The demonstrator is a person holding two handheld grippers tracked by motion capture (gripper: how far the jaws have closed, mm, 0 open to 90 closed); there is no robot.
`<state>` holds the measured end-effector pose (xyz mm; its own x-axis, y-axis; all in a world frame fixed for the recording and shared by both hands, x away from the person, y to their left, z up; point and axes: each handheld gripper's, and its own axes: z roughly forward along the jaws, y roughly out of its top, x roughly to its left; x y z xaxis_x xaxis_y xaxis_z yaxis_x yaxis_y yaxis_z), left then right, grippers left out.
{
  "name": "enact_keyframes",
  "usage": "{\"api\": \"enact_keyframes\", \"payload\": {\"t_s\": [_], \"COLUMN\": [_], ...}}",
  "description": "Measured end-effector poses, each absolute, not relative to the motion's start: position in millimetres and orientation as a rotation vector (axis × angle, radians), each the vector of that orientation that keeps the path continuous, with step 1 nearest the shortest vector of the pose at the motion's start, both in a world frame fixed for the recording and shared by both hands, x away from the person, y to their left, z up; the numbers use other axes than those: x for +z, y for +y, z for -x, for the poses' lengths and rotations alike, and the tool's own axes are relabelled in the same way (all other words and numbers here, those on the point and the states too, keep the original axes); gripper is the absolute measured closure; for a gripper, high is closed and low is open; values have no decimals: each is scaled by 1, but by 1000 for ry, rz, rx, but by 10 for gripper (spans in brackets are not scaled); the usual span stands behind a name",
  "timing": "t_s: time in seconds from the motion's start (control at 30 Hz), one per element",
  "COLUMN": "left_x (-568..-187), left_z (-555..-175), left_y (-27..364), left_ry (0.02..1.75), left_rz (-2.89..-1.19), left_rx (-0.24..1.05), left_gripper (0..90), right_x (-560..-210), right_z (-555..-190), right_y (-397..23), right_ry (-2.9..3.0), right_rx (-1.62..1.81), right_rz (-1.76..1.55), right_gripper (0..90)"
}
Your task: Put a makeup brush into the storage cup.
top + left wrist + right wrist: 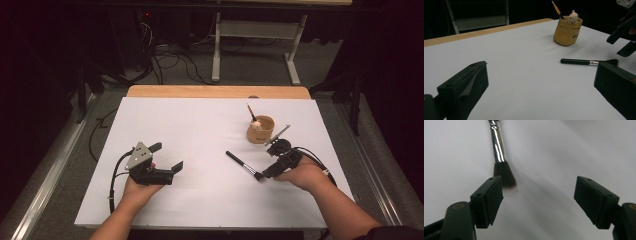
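Jaws of both grippers gape empty, right gripper (263, 175) just beside the brush (242, 165) bristles.

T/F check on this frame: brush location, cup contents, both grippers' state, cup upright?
1. The makeup brush lies flat on the white sheet. True.
2. The right gripper is clamped on the brush. False: jaws apart, bristles just ahead of one jaw, nothing between them.
3. The tan cup has tipped over. False: it stands upright.
4. The cup holds another brush. True.
5. The left gripper is open and holds nothing. True.
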<state>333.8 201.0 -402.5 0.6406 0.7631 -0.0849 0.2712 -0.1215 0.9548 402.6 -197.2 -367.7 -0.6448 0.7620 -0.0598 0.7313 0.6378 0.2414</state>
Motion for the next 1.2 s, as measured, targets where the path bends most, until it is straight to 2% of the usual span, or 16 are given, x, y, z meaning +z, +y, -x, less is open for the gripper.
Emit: {"api": "enact_keyframes", "payload": {"t_s": [0.3,0.37,0.8,1.2], "left_x": [-402,-402,-402,-402], "left_z": [-334,-334,-334,-333], "left_y": [202,203,203,202], "left_ry": [853,852,852,849], "left_rz": [-1693,-1688,-1684,-1686], "left_rx": [526,526,524,525], "left_gripper": [0,0,0,0], "right_x": [-374,-374,-385,-391], "right_z": [-408,-409,-410,-416], "right_y": [-173,-167,-140,-138], "right_ry": [2756,2773,2838,2850], "right_rx": [275,292,253,226], "right_rz": [-1179,-1157,-1045,-977], "right_gripper": [312,361,537,677]}}
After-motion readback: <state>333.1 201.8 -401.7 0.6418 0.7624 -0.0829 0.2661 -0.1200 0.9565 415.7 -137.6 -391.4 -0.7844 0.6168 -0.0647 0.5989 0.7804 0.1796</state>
